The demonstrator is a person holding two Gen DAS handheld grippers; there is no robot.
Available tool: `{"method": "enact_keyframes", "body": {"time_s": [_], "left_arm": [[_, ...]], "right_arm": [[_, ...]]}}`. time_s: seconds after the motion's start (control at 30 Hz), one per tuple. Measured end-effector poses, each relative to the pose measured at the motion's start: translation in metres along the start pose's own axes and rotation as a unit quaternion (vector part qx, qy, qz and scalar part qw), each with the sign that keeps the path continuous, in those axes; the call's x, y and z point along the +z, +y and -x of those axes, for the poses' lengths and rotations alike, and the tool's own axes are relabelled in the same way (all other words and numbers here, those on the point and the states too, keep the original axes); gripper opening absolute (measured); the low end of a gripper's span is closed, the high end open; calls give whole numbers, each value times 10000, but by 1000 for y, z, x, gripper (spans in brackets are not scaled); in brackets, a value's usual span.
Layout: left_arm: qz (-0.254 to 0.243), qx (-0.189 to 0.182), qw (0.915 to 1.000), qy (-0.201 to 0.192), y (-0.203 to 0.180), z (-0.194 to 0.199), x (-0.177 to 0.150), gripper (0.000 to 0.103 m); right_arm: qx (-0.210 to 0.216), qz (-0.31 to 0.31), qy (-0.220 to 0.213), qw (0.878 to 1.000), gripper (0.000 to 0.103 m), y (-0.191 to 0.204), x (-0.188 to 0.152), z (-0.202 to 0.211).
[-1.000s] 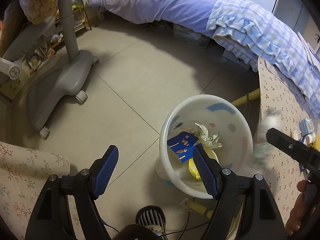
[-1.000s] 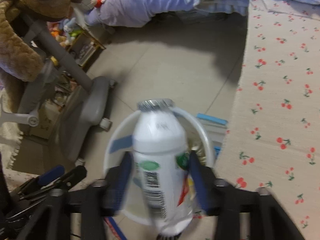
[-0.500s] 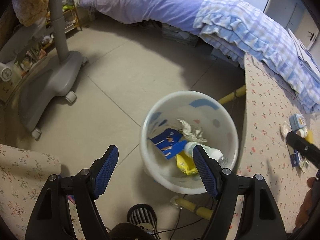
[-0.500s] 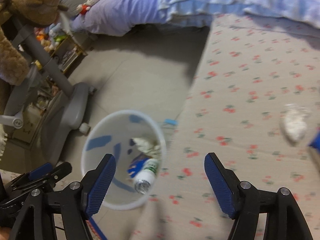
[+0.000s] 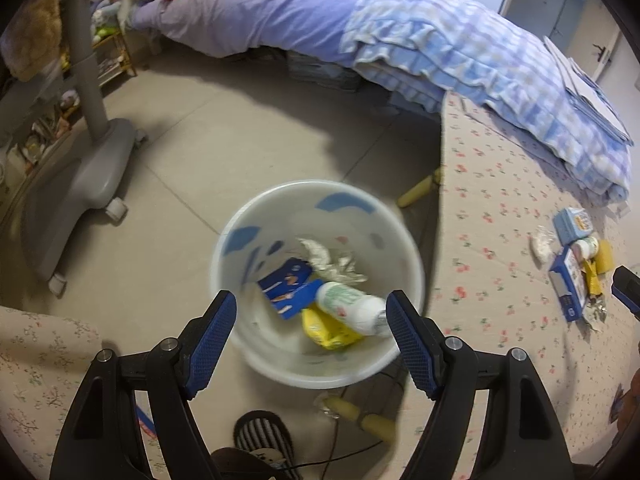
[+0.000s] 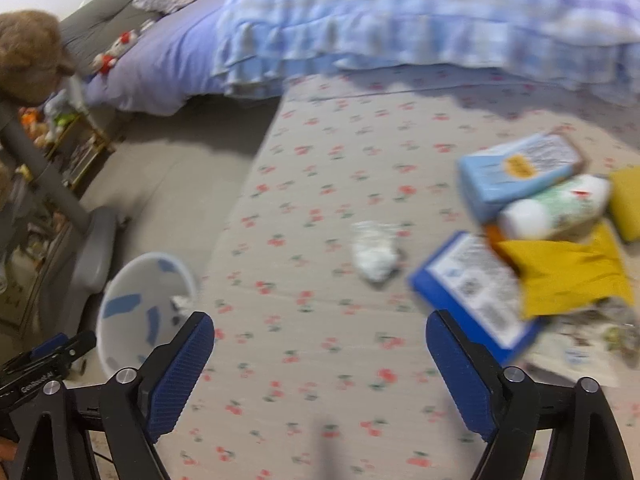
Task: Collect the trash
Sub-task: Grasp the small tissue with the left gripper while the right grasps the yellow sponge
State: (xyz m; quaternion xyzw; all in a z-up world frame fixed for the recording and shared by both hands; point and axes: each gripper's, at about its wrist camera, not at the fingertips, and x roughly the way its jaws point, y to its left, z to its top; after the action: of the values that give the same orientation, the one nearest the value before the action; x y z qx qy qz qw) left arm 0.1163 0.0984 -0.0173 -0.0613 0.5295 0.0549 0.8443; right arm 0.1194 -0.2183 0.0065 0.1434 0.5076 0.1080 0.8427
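A white bin (image 5: pixel 244 236) with blue marks stands on the floor beside the table. In it lie a white bottle (image 5: pixel 352 306), a blue carton (image 5: pixel 288 290), a yellow wrapper (image 5: pixel 328 330) and crumpled paper (image 5: pixel 330 262). My left gripper (image 5: pixel 310 336) hangs over the bin, its jaws opening with nothing between them. My right gripper (image 6: pixel 320 364) is above the cherry-print tabletop (image 6: pixel 312 200), jaws opening and empty. Ahead of it on the table lie a crumpled wad (image 6: pixel 376 252), a dark blue box (image 6: pixel 476 292), a yellow bag (image 6: pixel 568 276), a white bottle (image 6: pixel 556 208) and a light blue box (image 6: pixel 520 168). The bin (image 6: pixel 136 308) shows at lower left.
A bed with a blue checked quilt (image 5: pixel 460 52) runs along the table's far side. A grey chair base on castors (image 5: pixel 88 176) stands left of the bin. Yellow table legs (image 5: pixel 420 192) and a striped slipper (image 5: pixel 264 436) are near the bin. A floral cushion (image 5: pixel 40 360) sits lower left.
The white bottle left my right gripper and now lies in the bin. The right gripper opened wider and swung right over the table toward the trash pile. The left view shifted slightly.
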Motion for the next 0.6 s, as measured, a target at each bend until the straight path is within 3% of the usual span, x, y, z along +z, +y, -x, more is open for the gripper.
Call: {"method": "enact_keyframes", "body": {"time_s": [0.07, 0.27, 0.6], "left_arm": [[-101, -100, 9999, 0, -17, 1, 1, 91], [-364, -291, 9989, 31, -62, 0, 3, 91], [-791, -547, 9954, 16, -140, -5, 6, 91]], "right_arm": [[-102, -100, -66, 9999, 96, -14, 1, 6], [-342, -395, -212, 9984, 102, -53, 2, 25], [-660, -753, -249, 9947, 103, -117, -4, 47]]}}
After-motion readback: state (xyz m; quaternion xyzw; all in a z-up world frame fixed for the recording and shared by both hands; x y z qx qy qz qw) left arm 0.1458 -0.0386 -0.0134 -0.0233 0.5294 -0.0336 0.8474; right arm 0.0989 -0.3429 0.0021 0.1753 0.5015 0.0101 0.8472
